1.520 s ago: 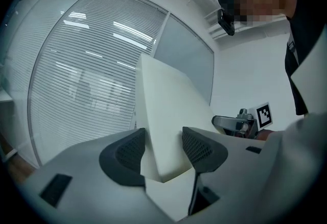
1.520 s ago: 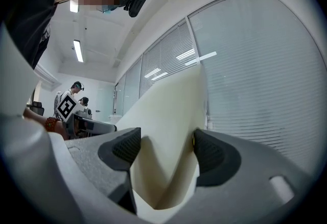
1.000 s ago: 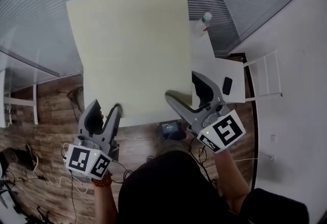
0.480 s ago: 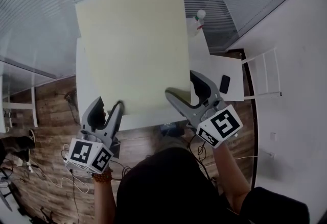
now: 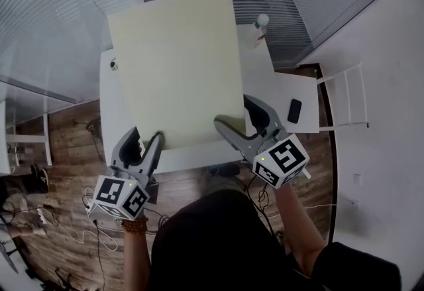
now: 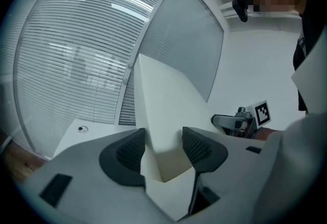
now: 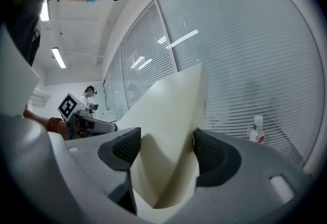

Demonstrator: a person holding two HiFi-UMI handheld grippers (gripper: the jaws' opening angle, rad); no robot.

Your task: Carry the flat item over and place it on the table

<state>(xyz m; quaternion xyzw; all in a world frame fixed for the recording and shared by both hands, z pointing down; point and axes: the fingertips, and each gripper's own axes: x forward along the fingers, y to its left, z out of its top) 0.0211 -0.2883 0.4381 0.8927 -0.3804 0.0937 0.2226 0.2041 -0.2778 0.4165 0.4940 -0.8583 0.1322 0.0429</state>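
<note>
Board (image 5: pixel 175 64) held above table (image 5: pixel 106 87), ready to set down.
Left gripper (image 5: pixel 142 142) and right gripper (image 5: pixel 238 116) each pinch a near corner; lower both together, level, clear of the far-right bottle (image 5: pixel 261 24).

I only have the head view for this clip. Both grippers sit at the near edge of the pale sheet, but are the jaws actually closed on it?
Observer: Yes for the left gripper. Its own view shows the pale sheet pinched between the two pads.
Operator: And the right one?
Observer: The same. The right gripper has the sheet's near corner between its pads.
Operator: Is the sheet lying on the table yet?
Observer: It seems not. In the left gripper view the sheet stands up out of the jaws, above the white table beside it.
</note>
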